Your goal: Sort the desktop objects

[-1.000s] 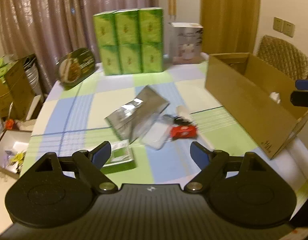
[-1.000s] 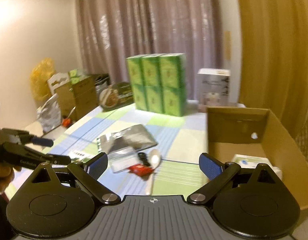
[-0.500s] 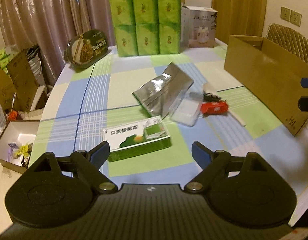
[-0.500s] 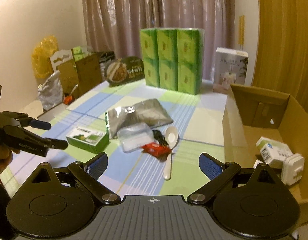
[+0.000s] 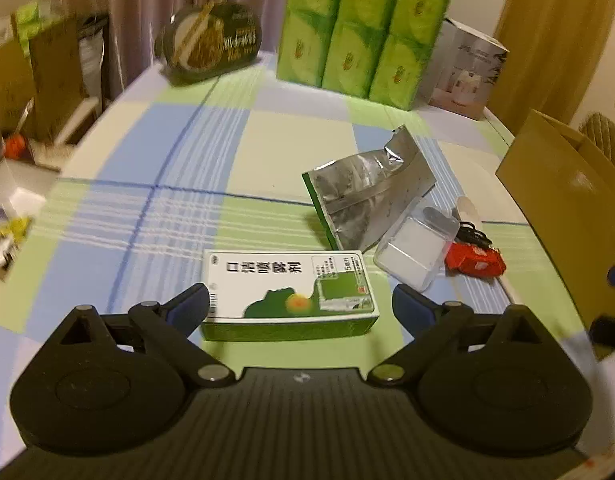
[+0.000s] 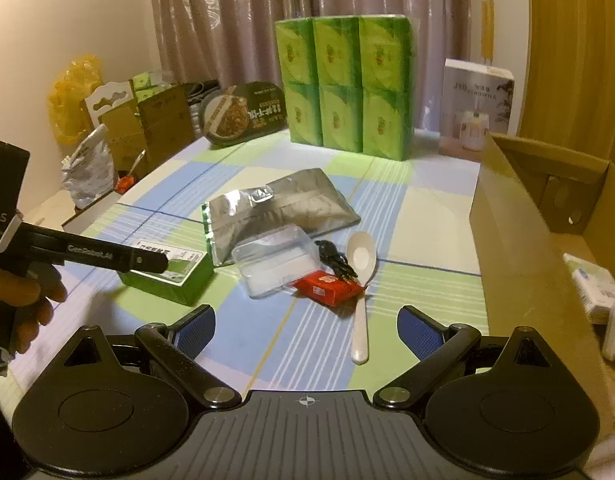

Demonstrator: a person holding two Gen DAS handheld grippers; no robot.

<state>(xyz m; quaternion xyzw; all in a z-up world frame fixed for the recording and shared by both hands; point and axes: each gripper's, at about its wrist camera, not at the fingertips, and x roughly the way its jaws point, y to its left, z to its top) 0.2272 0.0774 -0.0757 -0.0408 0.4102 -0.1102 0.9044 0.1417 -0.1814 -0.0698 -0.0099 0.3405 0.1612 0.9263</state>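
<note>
Over the checked desk (image 5: 187, 152), the left gripper (image 5: 301, 306) is opening its fingers around the untouched green-and-white carton (image 5: 287, 294); right gripper (image 6: 305, 330) is hanging open, empty; little is sitting in the brown cardboard box (image 6: 519, 240).

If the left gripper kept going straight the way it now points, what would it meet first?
Most likely the green-and-white box: it lies flat on the tablecloth directly ahead of the left gripper, roughly centred between the opening jaws, not yet gripped. Depth is hard to judge.
</note>
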